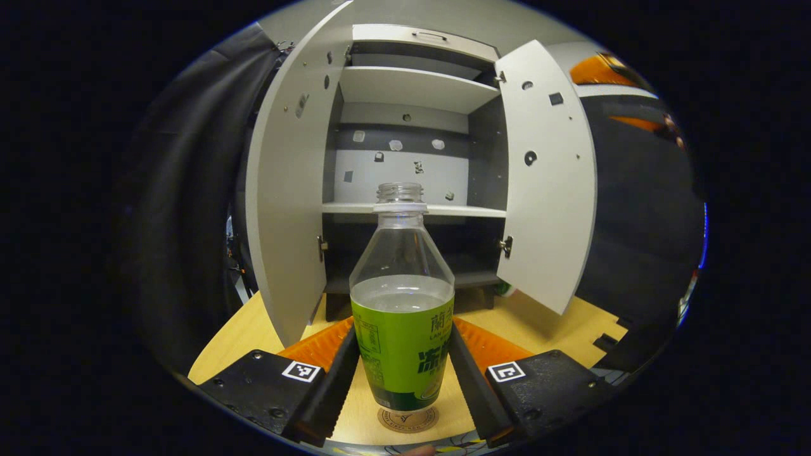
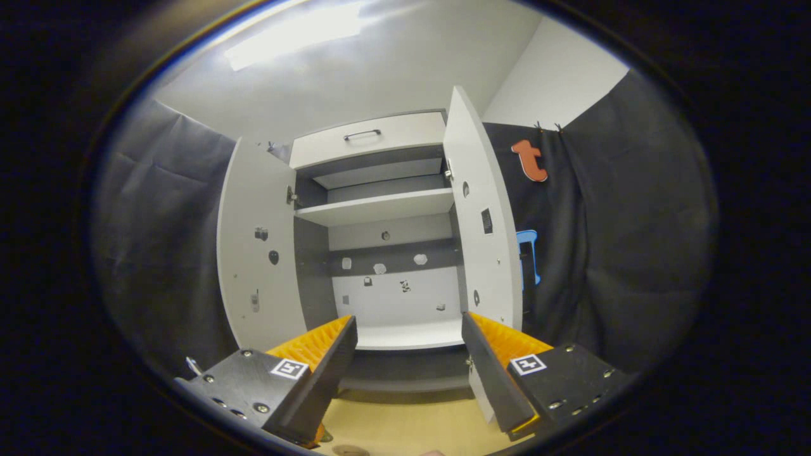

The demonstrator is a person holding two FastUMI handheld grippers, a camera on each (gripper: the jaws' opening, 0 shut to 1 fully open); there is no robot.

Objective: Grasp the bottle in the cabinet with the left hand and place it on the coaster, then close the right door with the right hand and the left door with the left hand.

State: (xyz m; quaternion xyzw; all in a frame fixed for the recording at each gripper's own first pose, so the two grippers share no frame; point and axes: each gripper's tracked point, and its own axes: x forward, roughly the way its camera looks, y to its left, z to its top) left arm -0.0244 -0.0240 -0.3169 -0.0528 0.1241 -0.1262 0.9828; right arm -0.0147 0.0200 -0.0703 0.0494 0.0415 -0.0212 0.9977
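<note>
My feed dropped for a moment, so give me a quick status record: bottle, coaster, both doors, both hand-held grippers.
bottle: upright, uncapped, partly filled, held just above or on the coaster; contact unclear
coaster: on the wooden tabletop, under the bottle's base
left hand-held gripper: both fingers against the bottle's label
right hand-held gripper: open, holding nothing, facing the cabinet
left door: open
right door: open
cabinet shelves: bare

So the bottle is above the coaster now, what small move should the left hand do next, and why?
Probably lower it a little and then open the fingers. The left gripper is shut on the bottle, whose base sits right over the coaster; I cannot tell if they touch yet. Both cabinet doors, left door and right door, stand open.
</note>
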